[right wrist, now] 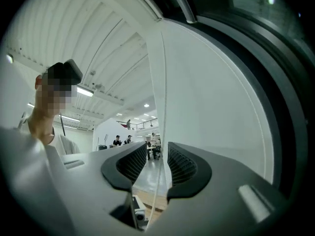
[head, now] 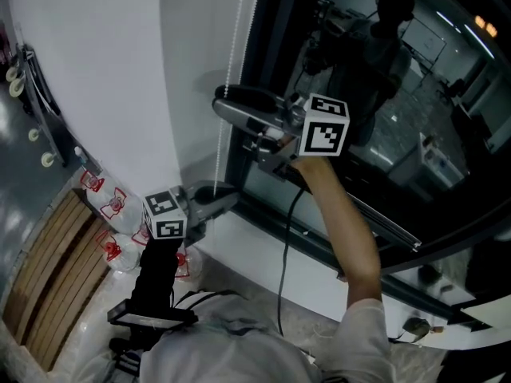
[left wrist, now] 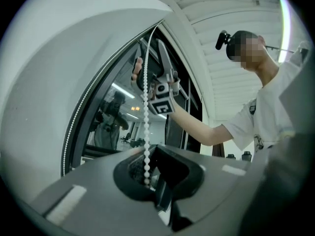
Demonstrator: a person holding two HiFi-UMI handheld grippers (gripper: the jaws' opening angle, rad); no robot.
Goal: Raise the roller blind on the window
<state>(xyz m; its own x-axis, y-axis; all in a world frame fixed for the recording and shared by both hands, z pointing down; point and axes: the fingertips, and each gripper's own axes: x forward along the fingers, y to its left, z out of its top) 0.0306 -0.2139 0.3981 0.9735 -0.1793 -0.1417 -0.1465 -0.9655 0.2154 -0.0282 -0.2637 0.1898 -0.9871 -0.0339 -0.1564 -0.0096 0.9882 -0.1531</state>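
Window [head: 415, 94]: dark glass in a black frame, reflecting office lights. White wall [head: 112, 70] left of window, white sill [head: 263, 250] under it. Below-left of window are wooden slats [head: 48, 274], with red-printed plastic bags [head: 112, 214] beside them. Above window the ceiling [left wrist: 231, 18] has white ribbed panels, strip light [right wrist: 84, 90] on.

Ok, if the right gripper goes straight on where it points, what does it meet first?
The bead chain, already between its open jaws; behind it, probably the white wall, though depth is unclear.
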